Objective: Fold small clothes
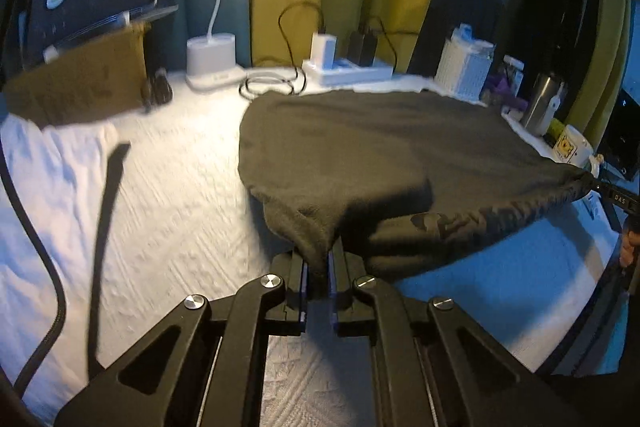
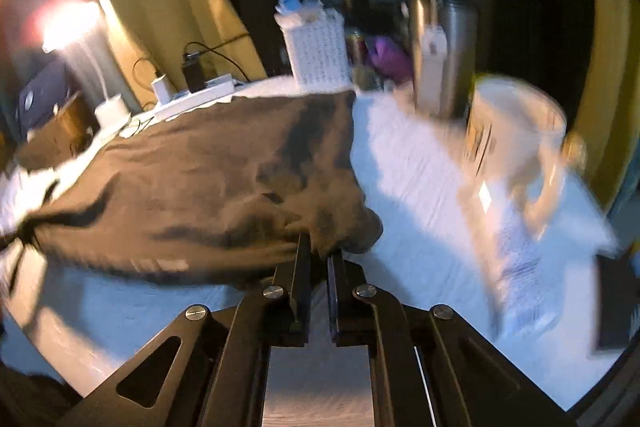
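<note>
A dark grey-brown garment (image 1: 380,155) lies spread over the white textured table cover (image 1: 168,195). My left gripper (image 1: 318,263) is shut on the garment's near corner, with cloth bunched between the pads. The near edge hangs lifted between both grippers. In the right wrist view the same garment (image 2: 200,179) stretches away to the left, and my right gripper (image 2: 319,253) is shut on its near right corner. The right gripper also shows at the far right of the left wrist view (image 1: 612,197), pinching the cloth. The right view is motion-blurred.
A white desk lamp (image 1: 214,61), a power strip with chargers (image 1: 348,67), a white basket (image 1: 464,67), a steel bottle (image 1: 540,105) and a white mug (image 2: 516,147) line the back and right. A brown box (image 1: 80,83) is at the left.
</note>
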`<state>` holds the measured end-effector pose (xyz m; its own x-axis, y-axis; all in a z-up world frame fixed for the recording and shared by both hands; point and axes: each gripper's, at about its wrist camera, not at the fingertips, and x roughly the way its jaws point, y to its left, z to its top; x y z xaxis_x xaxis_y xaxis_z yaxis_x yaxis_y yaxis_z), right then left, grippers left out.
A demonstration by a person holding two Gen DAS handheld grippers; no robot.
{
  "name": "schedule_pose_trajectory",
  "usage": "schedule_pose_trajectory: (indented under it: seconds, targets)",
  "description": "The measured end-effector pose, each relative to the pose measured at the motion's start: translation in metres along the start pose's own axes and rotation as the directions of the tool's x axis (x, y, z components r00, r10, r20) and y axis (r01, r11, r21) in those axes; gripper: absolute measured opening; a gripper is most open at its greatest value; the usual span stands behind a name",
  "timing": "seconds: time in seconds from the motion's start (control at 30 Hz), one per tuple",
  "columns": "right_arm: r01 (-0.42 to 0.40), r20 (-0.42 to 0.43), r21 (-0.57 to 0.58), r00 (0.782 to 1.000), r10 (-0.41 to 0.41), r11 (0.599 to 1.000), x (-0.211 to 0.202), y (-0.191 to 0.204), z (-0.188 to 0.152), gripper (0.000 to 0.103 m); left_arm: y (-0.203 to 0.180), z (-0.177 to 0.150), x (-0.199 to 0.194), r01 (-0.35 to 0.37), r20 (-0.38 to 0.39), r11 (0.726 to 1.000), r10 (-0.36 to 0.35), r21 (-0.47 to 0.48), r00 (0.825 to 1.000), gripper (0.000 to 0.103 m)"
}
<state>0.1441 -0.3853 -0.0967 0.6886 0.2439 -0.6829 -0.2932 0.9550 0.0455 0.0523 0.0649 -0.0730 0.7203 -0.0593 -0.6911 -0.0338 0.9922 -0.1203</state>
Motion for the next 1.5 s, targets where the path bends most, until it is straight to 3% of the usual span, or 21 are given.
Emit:
schedule_pose_trajectory:
  seconds: [0.1, 0.2, 0.37, 0.5, 0.63, 0.7, 0.73, 0.97, 1.13, 1.27, 1.5]
  targets:
    - [0.033, -0.023, -0.13, 0.999, -0.037, 0.991, -0.002, 0.008, 0.006, 0.006, -0.001, 0.003, -0.004, -0.005, -0.011, 1.0, 0.005, 0.014, 1.0, 0.006]
    - [0.031, -0.079, -0.169, 0.996, -0.045, 0.985, 0.006, 0.012, -0.008, 0.006, 0.003, -0.009, 0.003, -0.017, -0.061, 1.0, 0.017, 0.006, 0.998, 0.006]
    - [0.049, -0.154, -0.153, 0.985, -0.073, 0.987, 0.028, 0.013, -0.051, 0.006, 0.011, -0.036, 0.023, -0.031, -0.153, 0.999, 0.027, -0.02, 0.988, 0.006]
    - [0.08, -0.137, -0.095, 0.986, -0.093, 0.992, 0.019, 0.008, -0.056, 0.007, 0.01, -0.033, 0.018, -0.027, -0.142, 0.999, 0.024, -0.018, 0.99, 0.006]
    - [0.15, -0.141, -0.035, 0.978, -0.153, 0.988, 0.013, -0.002, -0.055, 0.021, 0.01, -0.029, 0.012, -0.021, -0.132, 1.0, 0.021, 0.005, 0.991, 0.006]
    - [0.186, -0.13, -0.003, 0.974, -0.185, 0.983, 0.011, -0.006, -0.053, 0.053, 0.011, -0.032, 0.017, -0.03, -0.149, 0.999, 0.032, 0.014, 0.988, 0.006]
    - [0.211, -0.114, 0.013, 0.971, -0.208, 0.977, 0.01, -0.009, -0.051, 0.061, 0.012, -0.034, 0.02, -0.028, -0.159, 1.0, 0.029, 0.007, 0.987, 0.006]
    - [0.196, -0.05, 0.04, 0.98, -0.194, 0.98, 0.015, -0.009, -0.028, 0.061, 0.017, -0.037, 0.023, -0.017, -0.177, 1.0, 0.016, -0.005, 0.984, 0.006]
    - [0.238, -0.112, 0.015, 0.965, -0.235, 0.971, 0.039, -0.01, -0.035, 0.06, 0.016, -0.046, 0.029, -0.036, -0.201, 0.999, 0.036, 0.003, 0.979, 0.009]
    - [0.255, -0.103, 0.019, 0.962, -0.252, 0.967, 0.037, -0.012, -0.04, 0.06, 0.023, -0.042, 0.022, -0.041, -0.223, 0.999, 0.035, -0.022, 0.974, 0.014]
    - [0.306, -0.127, 0.035, 0.946, -0.299, 0.951, 0.031, -0.017, -0.042, 0.061, 0.032, -0.019, 0.005, -0.048, -0.146, 0.998, 0.043, -0.032, 0.988, 0.044]
